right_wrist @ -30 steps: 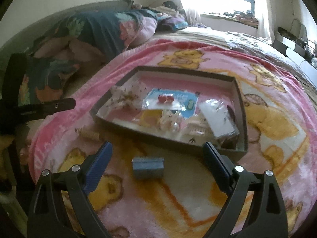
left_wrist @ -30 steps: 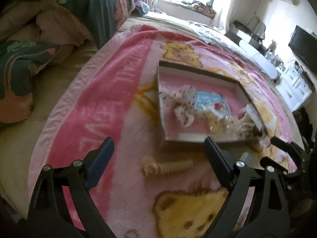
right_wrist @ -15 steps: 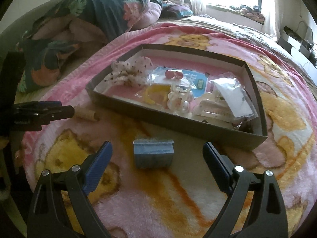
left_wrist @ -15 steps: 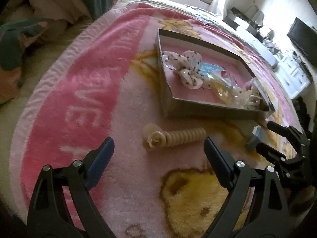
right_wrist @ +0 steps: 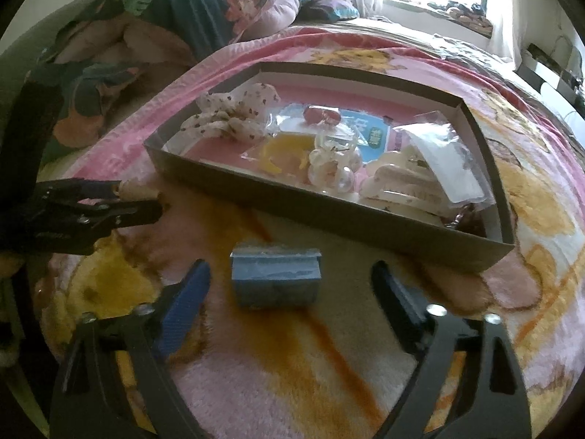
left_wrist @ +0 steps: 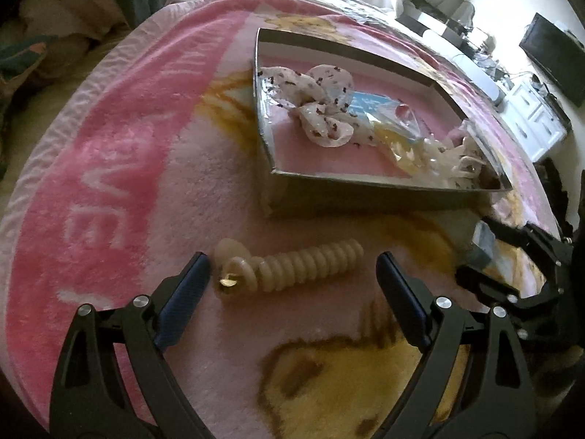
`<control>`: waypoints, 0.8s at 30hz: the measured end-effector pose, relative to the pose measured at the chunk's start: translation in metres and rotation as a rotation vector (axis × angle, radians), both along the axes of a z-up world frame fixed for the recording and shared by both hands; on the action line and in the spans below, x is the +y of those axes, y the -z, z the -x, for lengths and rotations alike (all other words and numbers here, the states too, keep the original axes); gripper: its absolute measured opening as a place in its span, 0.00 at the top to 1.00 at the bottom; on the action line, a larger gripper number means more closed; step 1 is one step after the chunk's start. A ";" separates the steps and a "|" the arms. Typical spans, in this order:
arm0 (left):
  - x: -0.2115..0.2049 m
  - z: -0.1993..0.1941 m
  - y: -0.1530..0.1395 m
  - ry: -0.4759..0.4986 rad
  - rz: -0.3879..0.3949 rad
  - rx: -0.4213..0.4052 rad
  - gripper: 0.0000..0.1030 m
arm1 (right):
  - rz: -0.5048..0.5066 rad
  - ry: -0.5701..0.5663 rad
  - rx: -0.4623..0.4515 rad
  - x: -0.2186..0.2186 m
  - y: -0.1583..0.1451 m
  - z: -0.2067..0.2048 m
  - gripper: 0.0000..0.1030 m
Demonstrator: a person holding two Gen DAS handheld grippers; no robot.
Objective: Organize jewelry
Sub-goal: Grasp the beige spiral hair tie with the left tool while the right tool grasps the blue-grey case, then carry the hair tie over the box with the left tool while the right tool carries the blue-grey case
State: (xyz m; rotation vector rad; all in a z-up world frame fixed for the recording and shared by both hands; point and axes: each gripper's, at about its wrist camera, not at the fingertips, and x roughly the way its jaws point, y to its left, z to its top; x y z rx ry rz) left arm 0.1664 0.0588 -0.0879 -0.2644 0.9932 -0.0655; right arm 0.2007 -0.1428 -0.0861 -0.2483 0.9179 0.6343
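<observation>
With both pickups not yet made, I hold the left gripper [left_wrist: 292, 278], jaws spread, astride the cream spiral hair tie [left_wrist: 289, 265] on the blanket [left_wrist: 120, 168]. My right gripper [right_wrist: 290, 285], likewise released, brackets the small blue box [right_wrist: 276, 278] just before the tray [right_wrist: 329, 219]. Next I judge: lower, clench, lift into tray.
</observation>
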 end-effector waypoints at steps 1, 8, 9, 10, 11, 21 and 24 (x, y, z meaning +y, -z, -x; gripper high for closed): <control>-0.003 -0.001 0.000 -0.004 -0.016 0.000 0.21 | 0.000 -0.001 0.005 0.001 0.001 0.000 0.39; -0.009 0.000 -0.003 -0.012 -0.030 -0.004 0.39 | -0.022 -0.007 -0.003 -0.003 -0.005 0.001 0.58; -0.008 0.001 -0.005 -0.012 -0.025 -0.006 0.39 | -0.029 -0.008 -0.005 -0.005 -0.008 0.002 0.58; -0.007 0.002 -0.008 -0.010 -0.012 -0.010 0.39 | -0.037 -0.008 -0.010 -0.007 -0.012 0.003 0.58; -0.007 0.005 -0.013 -0.006 0.003 -0.017 0.39 | -0.046 -0.006 -0.019 -0.009 -0.016 0.005 0.58; -0.024 -0.001 -0.071 0.049 -0.010 -0.125 0.39 | -0.136 0.062 -0.116 -0.043 -0.062 0.000 0.58; -0.029 -0.013 -0.078 0.050 -0.019 -0.136 0.39 | -0.136 0.098 -0.134 -0.054 -0.067 -0.007 0.58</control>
